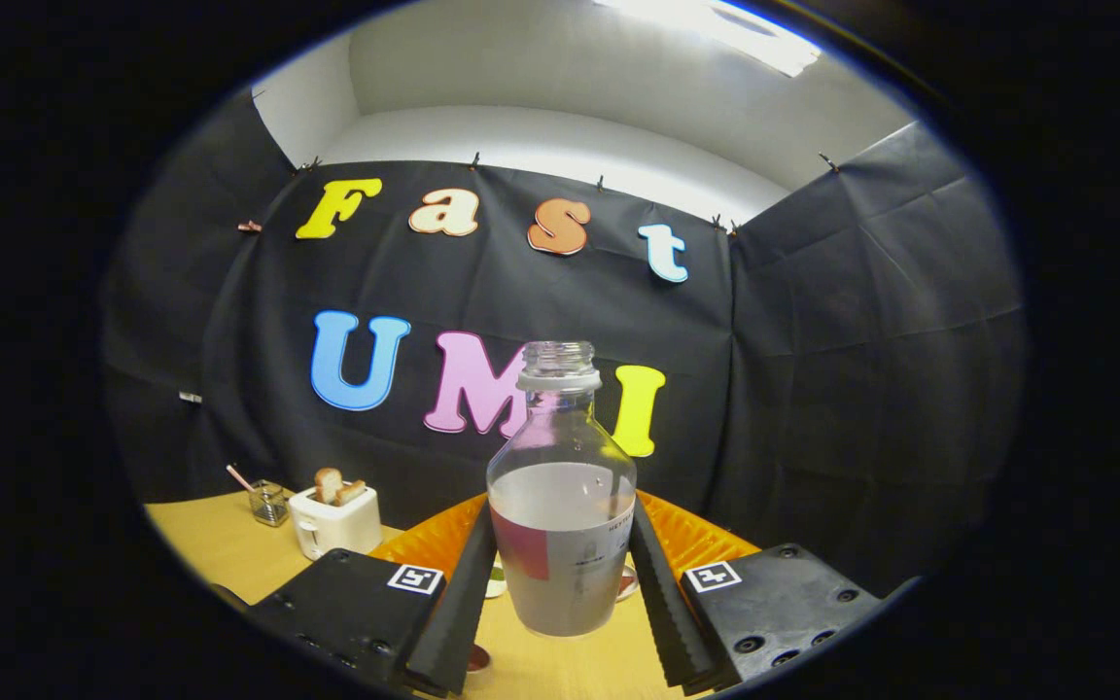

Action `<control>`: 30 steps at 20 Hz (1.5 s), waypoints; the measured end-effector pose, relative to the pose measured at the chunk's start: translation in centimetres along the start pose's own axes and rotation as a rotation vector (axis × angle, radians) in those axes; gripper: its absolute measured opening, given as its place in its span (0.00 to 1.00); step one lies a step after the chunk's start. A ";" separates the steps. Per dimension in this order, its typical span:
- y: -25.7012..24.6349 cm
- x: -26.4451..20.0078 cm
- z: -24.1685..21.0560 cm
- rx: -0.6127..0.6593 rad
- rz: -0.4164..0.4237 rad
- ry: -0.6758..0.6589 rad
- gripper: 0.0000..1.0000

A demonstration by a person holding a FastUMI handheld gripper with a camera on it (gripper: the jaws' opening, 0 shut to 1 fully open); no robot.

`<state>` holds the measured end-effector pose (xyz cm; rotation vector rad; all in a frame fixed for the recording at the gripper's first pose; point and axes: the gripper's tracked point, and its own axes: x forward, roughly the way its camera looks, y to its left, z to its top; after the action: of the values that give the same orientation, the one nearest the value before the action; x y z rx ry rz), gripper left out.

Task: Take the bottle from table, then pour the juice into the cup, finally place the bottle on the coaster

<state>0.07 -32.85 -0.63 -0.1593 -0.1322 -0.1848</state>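
1. the fingers point(563, 593) are closed against the two sides of the bottle point(562, 506), one ribbed pad point(463, 603) pressing its left wall and the other its right wall, so the bottle sits gripped between them.
2. the bottle is clear, upright and uncapped, with a threaded neck and a pale ring under the mouth; it holds greyish liquid up to about the shoulder, and a label with a red patch wraps its lower body.
3. its base shows between the fingers above the table point(220, 544); whether it touches the wood or hangs just clear of it cannot be told.
4. just behind the bottle and the fingers lies an orange ribbed tray point(691, 535), its rim curving out on both sides.
5. small round things peek out beside the bottle's lower edges and near the left finger's base, too hidden to name.
6. well off to the left on the table stands a white toaster point(334, 520) with two slices of bread point(338, 486) in its slots, and beside it a small glass jar point(268, 503) with a stick leaning in it.
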 end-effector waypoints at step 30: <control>21.8 15.1 -29.5 0.009 -0.058 0.248 0.76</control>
<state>22.36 -19.31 -30.45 -0.1226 0.1089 -0.2605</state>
